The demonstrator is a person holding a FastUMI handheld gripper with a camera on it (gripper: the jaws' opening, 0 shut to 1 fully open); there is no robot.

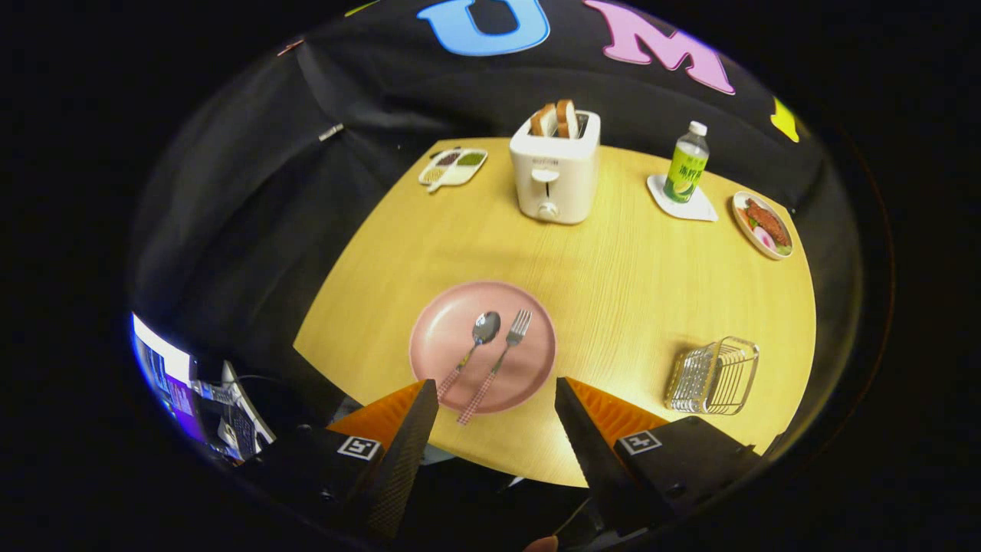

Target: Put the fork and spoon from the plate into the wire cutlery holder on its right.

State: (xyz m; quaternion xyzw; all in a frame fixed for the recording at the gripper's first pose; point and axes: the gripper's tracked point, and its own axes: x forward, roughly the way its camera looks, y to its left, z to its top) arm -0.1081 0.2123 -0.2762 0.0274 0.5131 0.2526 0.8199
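Observation:
A pink plate lies on the wooden table near its front edge, just ahead of my fingers. On it rest a spoon and, to its right, a fork, both with checked handles pointing toward me. The fork's handle end sticks out over the plate's rim. A wire cutlery holder stands to the right of the plate. My gripper hovers above the table's near edge, open, with nothing between its fingers; the handle ends lie in the gap between the tips.
Beyond the plate stands a white toaster with bread slices in it. A small divided dish sits at the back left, a bottle on a white coaster at the back right, and a plate of food at the far right.

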